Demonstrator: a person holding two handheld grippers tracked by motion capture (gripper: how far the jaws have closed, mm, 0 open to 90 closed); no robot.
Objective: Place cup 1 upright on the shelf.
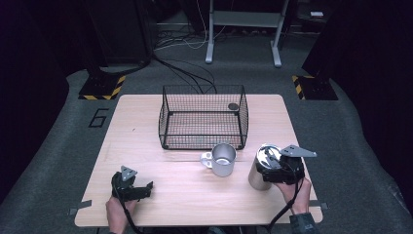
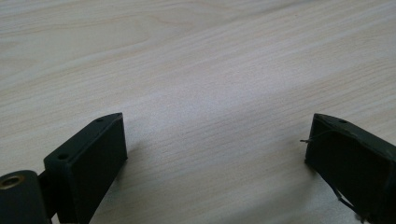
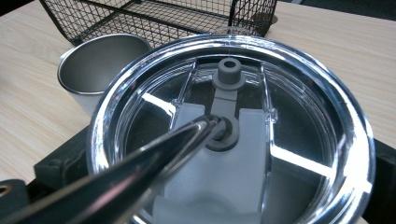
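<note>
Pale wood grain covered the worktop [image 1: 146, 126], which stood on grey carpet in a dark room. At its near right corner the right claw [image 1: 272, 168] was clamped around a steel tumbler [image 1: 257, 178] just below its clear lid [image 3: 233, 126]; a metal straw [image 3: 140, 168] passed through the lid's middle hole. A steel mug [image 1: 222, 160] stood just left of the tumbler, apparently not touching it. Beyond both sat a black wire basket [image 1: 202, 117]. Near the left corner, the left claw [image 1: 146, 187] rested low over bare wood, jaws wide apart and empty.
</note>
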